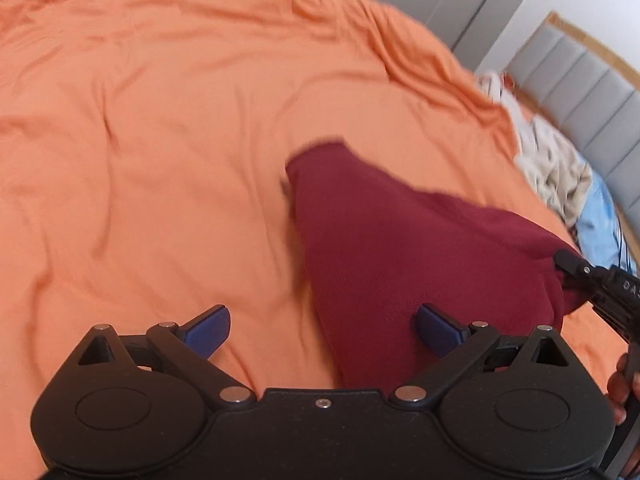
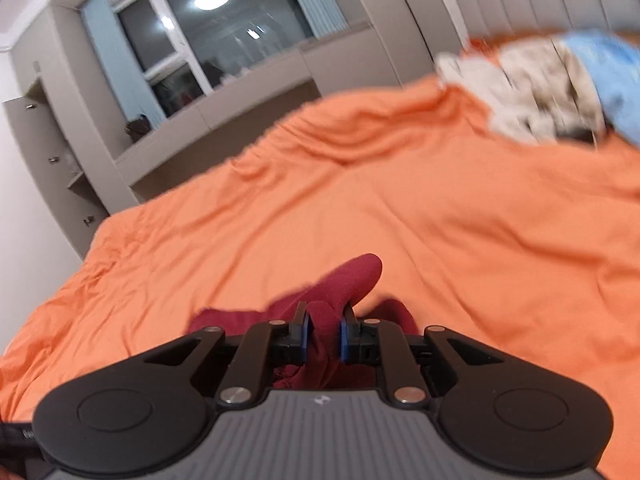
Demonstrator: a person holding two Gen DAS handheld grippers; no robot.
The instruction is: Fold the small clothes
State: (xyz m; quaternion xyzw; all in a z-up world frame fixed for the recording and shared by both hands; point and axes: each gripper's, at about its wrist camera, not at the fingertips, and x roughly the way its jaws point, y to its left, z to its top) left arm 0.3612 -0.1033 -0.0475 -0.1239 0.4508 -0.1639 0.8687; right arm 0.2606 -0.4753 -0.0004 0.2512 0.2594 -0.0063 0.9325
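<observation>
A dark red garment (image 1: 404, 264) hangs over the orange bedspread (image 1: 160, 140), held up at its right corner. My left gripper (image 1: 324, 330) is open, its blue pads (image 1: 210, 332) wide apart, with the cloth's lower part passing over the right pad; it grips nothing. My right gripper (image 2: 324, 336) is shut on a bunched fold of the red garment (image 2: 340, 284), which pokes out past the fingertips. The right gripper's tip also shows in the left wrist view (image 1: 572, 264), pinching the cloth's corner.
A pile of beige and white clothes (image 1: 556, 168) and a light blue item (image 1: 596, 220) lie near the grey padded headboard (image 1: 592, 92). The same pile shows in the right wrist view (image 2: 532, 92). Grey cabinets and a window (image 2: 208, 40) stand beyond the bed.
</observation>
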